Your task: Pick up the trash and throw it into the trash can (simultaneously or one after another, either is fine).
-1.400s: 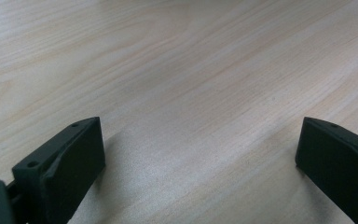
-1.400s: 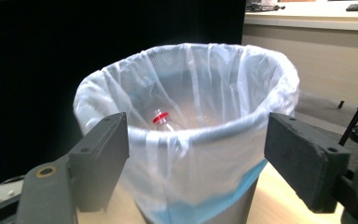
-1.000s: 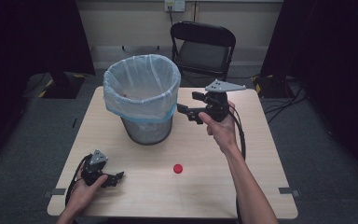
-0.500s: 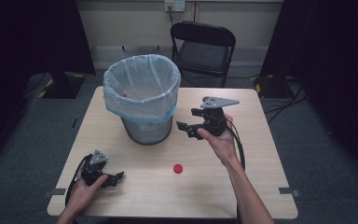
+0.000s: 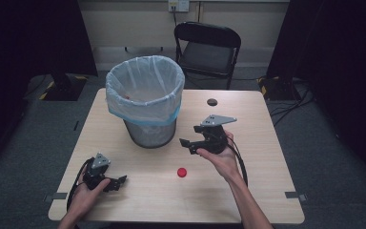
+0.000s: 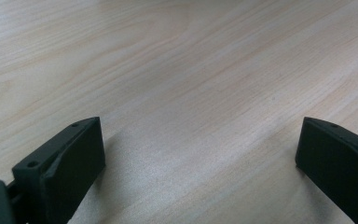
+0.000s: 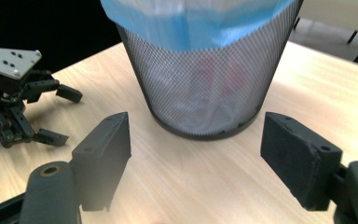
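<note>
Right claw (image 5: 190, 146) hangs beside the bin (image 5: 145, 102), jaws apart and empty (just narrowing slightly). Red cap (image 5: 182, 172) lies on the bench (image 5: 262, 143) below it. Left claw (image 5: 116, 183) rests open.

Black folding chair (image 5: 208, 47), grey floor (image 5: 324, 157)

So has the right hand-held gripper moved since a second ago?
Yes. The right hand-held gripper has dropped from beside the bin's rim toward the table, its empty jaws closing slightly.
</note>
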A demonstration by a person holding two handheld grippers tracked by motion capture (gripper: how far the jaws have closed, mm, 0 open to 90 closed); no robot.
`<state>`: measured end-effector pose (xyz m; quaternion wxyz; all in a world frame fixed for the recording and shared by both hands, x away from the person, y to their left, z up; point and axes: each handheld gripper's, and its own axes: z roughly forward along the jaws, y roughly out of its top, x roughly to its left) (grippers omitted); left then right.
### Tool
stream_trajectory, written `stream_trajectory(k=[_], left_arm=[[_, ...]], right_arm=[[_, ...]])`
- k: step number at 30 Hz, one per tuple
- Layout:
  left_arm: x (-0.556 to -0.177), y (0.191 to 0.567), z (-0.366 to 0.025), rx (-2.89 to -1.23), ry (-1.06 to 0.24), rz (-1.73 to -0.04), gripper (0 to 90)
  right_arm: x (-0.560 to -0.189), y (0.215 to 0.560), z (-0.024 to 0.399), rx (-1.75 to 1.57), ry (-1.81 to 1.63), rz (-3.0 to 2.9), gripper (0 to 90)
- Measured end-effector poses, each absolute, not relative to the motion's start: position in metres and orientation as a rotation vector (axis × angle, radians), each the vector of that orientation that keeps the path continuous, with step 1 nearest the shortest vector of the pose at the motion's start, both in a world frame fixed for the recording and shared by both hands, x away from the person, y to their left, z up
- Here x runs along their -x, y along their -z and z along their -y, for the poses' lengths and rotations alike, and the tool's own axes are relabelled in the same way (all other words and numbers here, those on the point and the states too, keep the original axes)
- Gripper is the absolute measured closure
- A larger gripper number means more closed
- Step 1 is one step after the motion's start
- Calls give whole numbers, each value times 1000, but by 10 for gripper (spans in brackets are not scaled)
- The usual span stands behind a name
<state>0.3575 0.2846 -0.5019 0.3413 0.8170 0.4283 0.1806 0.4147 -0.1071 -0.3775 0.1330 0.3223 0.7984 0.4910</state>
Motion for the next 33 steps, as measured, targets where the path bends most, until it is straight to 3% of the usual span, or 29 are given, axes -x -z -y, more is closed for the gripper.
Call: stream_trajectory(k=[11, 33], left_arm=[[-357, 502, -285, -2128, -473, -1113, 8], [-357, 502, -285, -2125, -468, -1113, 9]], right_arm=[[-409, 417, 103, -972, -1392, -2371, 329], [-385, 485, 82, -960, -1227, -2580, 377]])
